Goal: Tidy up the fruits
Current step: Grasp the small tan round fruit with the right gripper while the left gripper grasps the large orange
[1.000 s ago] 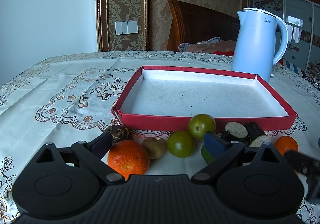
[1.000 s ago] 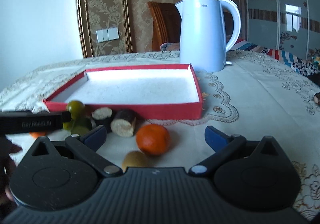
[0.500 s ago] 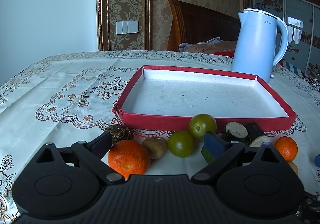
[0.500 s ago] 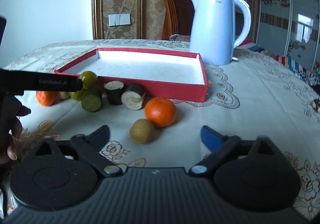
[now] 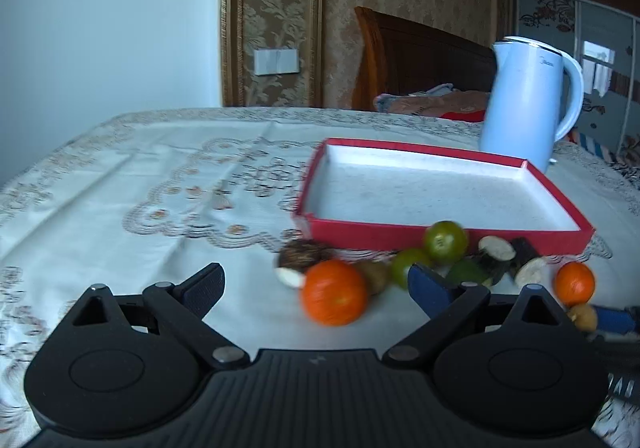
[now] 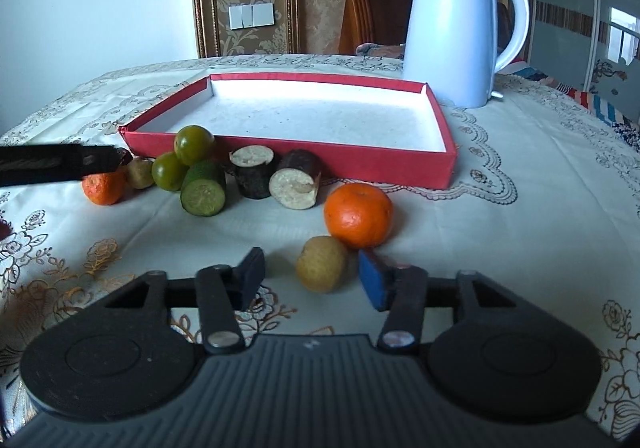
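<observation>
A shallow red tray [image 6: 440, 168] [image 5: 400, 238] with a white floor lies on the tablecloth, nothing in it. Fruits lie in a row along its near wall. In the right wrist view my right gripper [image 6: 310, 278] is open around a small tan fruit [image 6: 321, 263], apart from both pads, with an orange [image 6: 358, 215] just behind. Further left lie dark root pieces [image 6: 296, 178], a cut green piece [image 6: 203, 194], green fruits [image 6: 194, 145] and a second orange [image 6: 102, 188]. My left gripper [image 5: 316, 284] is open, with that orange [image 5: 335, 292] between its fingers.
A white electric kettle [image 6: 460, 36] [image 5: 524, 104] stands behind the tray's right corner. A wooden headboard [image 5: 420, 60] and patterned wall are beyond the table. The left gripper's body [image 6: 56, 166] crosses the left edge of the right wrist view.
My right gripper has moved forward and narrowed around the small tan fruit. My left gripper has shifted left and back, so the orange sits nearer its right finger.
</observation>
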`<act>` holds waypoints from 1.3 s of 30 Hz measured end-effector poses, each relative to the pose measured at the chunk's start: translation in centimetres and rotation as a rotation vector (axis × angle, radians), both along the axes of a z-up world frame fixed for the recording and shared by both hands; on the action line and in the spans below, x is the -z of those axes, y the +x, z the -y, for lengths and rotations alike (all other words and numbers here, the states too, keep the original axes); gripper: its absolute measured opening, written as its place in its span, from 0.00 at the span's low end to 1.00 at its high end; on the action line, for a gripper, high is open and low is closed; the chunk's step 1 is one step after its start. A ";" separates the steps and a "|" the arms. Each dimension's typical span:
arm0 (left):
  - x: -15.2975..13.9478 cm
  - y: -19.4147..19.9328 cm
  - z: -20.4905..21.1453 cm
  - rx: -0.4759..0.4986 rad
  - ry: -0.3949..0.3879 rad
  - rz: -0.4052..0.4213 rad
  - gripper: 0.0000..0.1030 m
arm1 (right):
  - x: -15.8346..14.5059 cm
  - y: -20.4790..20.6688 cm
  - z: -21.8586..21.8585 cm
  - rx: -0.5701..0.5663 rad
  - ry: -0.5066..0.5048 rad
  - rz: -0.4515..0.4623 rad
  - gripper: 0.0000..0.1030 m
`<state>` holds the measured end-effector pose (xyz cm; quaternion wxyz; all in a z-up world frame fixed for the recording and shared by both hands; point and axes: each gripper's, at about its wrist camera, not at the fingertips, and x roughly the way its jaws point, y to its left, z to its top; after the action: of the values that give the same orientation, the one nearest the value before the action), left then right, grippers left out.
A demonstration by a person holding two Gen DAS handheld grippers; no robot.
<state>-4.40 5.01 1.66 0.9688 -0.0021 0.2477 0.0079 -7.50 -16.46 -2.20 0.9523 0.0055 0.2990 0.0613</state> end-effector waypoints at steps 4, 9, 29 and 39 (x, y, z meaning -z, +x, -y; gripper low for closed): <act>0.0 -1.0 -0.7 0.015 0.044 -0.010 0.96 | 0.1 0.2 0.2 0.003 0.011 0.003 0.34; 0.1 -0.4 -0.8 0.042 0.010 -0.039 0.96 | 0.2 0.1 0.1 0.003 0.007 0.010 0.30; 1.4 2.2 -0.2 0.046 -0.009 -0.103 0.86 | 0.2 0.0 0.3 0.003 0.020 0.014 0.30; 1.9 2.5 0.5 0.105 -0.006 -0.114 0.42 | 0.2 0.0 0.3 0.003 0.023 0.014 0.30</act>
<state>-1.90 4.53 -0.27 0.9522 0.0084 0.3023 -0.0436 -7.52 -16.80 -2.38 0.9543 0.0163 0.2914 0.0636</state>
